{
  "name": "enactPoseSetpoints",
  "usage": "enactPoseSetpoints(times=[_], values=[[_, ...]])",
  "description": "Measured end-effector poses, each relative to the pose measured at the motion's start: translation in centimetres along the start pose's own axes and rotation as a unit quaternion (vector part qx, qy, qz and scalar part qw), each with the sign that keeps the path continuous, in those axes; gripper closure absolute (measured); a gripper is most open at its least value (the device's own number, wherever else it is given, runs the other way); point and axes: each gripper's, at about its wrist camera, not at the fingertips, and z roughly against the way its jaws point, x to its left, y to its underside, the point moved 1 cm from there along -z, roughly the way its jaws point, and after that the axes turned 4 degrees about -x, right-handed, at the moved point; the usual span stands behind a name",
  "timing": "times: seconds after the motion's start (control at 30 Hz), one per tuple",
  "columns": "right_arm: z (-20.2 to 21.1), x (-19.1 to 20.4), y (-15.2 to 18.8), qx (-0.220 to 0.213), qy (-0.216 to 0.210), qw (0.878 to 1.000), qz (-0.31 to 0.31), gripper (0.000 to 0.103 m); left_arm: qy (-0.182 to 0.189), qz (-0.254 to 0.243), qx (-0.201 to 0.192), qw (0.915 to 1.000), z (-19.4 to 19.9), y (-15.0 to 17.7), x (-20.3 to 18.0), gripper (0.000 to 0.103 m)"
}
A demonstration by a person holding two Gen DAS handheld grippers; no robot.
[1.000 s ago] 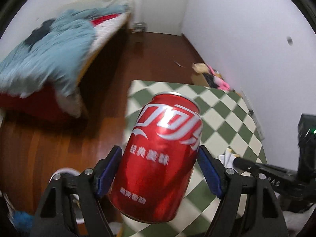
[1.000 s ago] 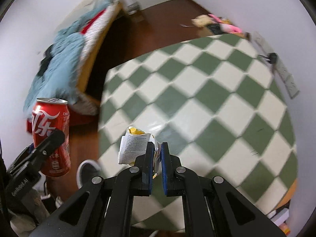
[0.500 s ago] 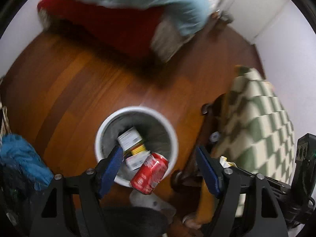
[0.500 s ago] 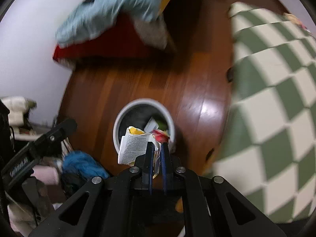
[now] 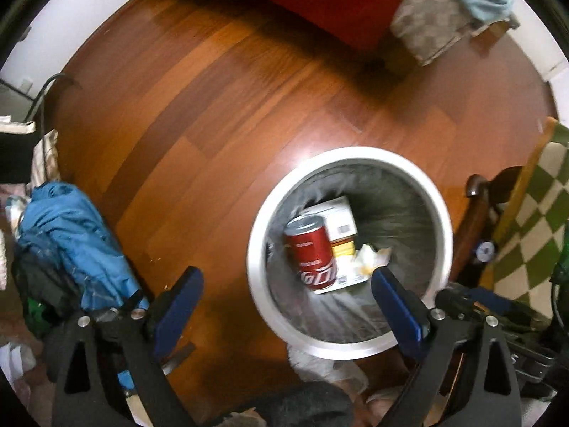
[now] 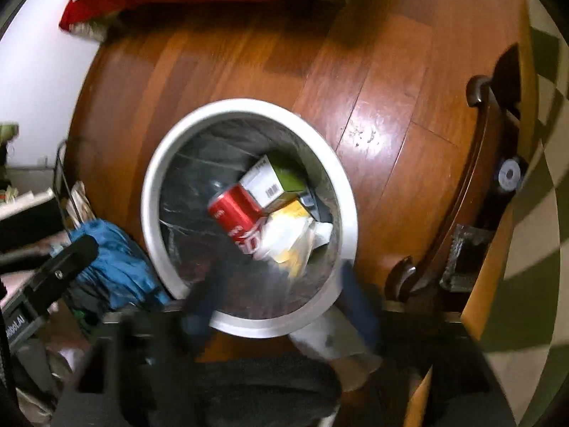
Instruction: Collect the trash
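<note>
Both grippers are over the bin (image 5: 350,156) right now. The left gripper (image 5: 284,295) is wide open with nothing in it, and the can (image 5: 311,252) is lying down in the bin next to a box (image 5: 339,219). The right gripper (image 6: 281,295) looks spread open too, with the crumpled wrapper (image 6: 288,238) sitting in the bin beside the can (image 6: 238,219), though that view is smeared, so I'd call it likely empty rather than certain.

For doing the drop well: stay centred over the opening, let the jaws part fully, and pull straight up so nothing snags the liner or clips the rim.

Hard to make out: the right fingers are pure motion blur. The bin's near rim is hidden behind the grippers, and whatever's under the box is buried. The bench (image 5: 533,213) is only a checkered sliver at the edge, so I can't tell if more trash is left there.
</note>
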Motion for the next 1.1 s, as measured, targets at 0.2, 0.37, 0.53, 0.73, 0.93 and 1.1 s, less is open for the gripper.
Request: enactPoseSetpoints(times=[0.2,0.37,0.53,0.73,0.93,1.1], values=[[0.5,0.0,0.4,-0.018,0.056,0.997,0.050,0.004,-0.017,0.003,-0.022,0.9996,0.8,1.9,0.7,0.007],[4.3,0.4,3.0,-0.054,0.059,0.995,0.060,0.004,-0.001,-0.029,-0.055,0.9981,5.4,4.4,0.6,0.007],[12.0,0.8,7.2,-0.096,0.046,0.993,0.050,0.004,0.016,-0.065,-0.087,0.9940,12.4,7.6,0.4,0.007],[21.3,2.1,12.3,-0.151,0.022,0.986,0.061,0.004,0.056,-0.071,-0.126,0.9878,20.2,11.7,0.8,0.007],[29.3,3.4,16.7,-0.187,-0.019,0.979,0.081,0.003,0.095,-0.056,-0.159,0.9810,26.9,14.2,1.4,0.007],[34.4,3.9,19.5,-0.210,-0.047,0.972,0.098,0.002,0.118,-0.051,-0.181,0.9750,31.7,15.5,1.7,0.007]])
